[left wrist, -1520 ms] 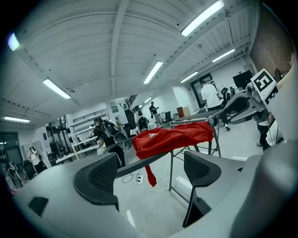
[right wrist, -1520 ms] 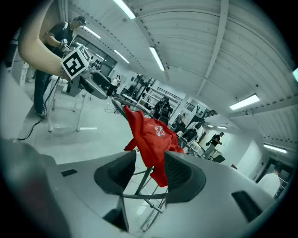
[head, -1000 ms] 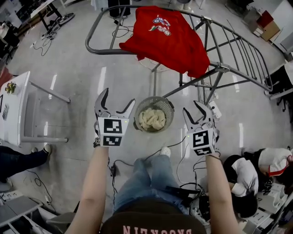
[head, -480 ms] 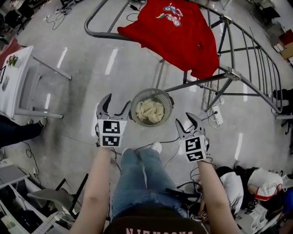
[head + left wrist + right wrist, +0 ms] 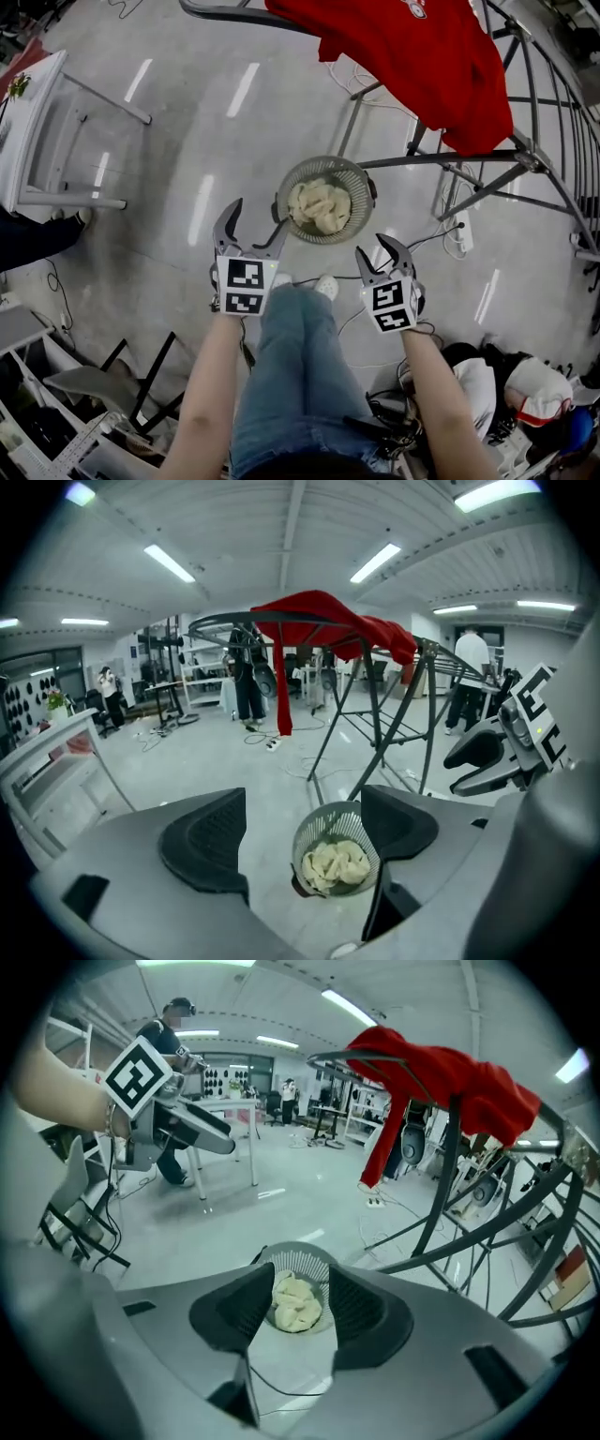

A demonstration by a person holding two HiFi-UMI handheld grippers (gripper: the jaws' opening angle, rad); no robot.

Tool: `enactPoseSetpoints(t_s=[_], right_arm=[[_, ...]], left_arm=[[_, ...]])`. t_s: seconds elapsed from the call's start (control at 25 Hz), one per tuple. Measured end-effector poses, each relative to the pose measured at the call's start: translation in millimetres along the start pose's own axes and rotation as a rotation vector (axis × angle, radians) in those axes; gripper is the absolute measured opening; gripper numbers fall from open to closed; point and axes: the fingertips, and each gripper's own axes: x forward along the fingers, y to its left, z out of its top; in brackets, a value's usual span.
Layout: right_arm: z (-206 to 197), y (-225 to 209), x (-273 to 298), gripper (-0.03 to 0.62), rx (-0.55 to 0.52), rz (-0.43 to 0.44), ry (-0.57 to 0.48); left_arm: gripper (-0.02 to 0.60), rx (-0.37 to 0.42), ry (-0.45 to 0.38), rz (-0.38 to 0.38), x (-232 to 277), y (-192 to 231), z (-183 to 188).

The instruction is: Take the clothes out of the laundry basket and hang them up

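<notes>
A crumpled cream cloth (image 5: pixel 322 205) fills the bottom of the round grey laundry basket (image 5: pixel 285 190), which stands on the floor just in front of the person's feet and near the foot of a metal drying rack (image 5: pixel 525 155). Both tools hang in the air on the near side of the basket, apart from it and touching nothing. The left gripper (image 5: pixel 258 217) has its jaws set wide apart, and they have just been opening a little. Nothing is between them, and its own view shows only the basket and bare floor through the gap. The right gripper (image 5: pixel 375 251) has its jaws parted by a narrower gap. It is also empty, and the basket and cloth show between its pads from above. A red shirt (image 5: pixel 422 56) with a printed front is draped over the top rails of the rack, one sleeve hanging down. The person's jeans-clad legs (image 5: pixel 295 375) and light shoes (image 5: pixel 325 286) sit between the two forearms. The floor (image 5: pixel 169 141) is glossy pale grey and reflects the strip lights overhead. Loose black cables and a white power strip (image 5: pixel 462 234) lie by the rack's feet. A white table (image 5: pixel 28 122) stands off to the left, and folded black stands lie near its base. Beyond this, the room is a large open workshop with benches, equipment and several people standing far off.
</notes>
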Motion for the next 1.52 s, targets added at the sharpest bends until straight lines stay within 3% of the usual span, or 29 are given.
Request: enactPoseSetpoints(t_s=[0.32, 0.52, 0.68, 0.84, 1.04, 1.32, 1.52], right_arm=[[-38, 21, 78, 0.172, 0.150, 0.013, 0.056], [-65, 31, 131, 0.172, 0.183, -0.006, 0.093], [-87, 51, 168, 0.172, 0.205, 0.038, 0.119], [-109, 52, 208, 0.172, 0.188, 0.053, 0.163], [-132, 50, 261, 0.172, 0.265, 0.079, 0.212], [-146, 45, 336, 0.172, 0.225, 0.153, 0.269], [-181, 40, 380, 0.172, 0.400, 0.187, 0.371]], left_arm=[[0.368, -0.024, 0.031, -0.014, 40, 12, -72], [0.368, -0.007, 0.055, -0.047, 67, 16, -117], [0.368, 0.001, 0.064, -0.092, 90, 15, -145], [0.368, 0.008, 0.063, -0.124, 119, 17, -165], [0.368, 0.014, 0.067, -0.136, 141, 24, -192], [0.367, -0.004, 0.079, -0.127, 168, 39, -218], [0.367, 0.005, 0.091, -0.127, 184, 46, -230]])
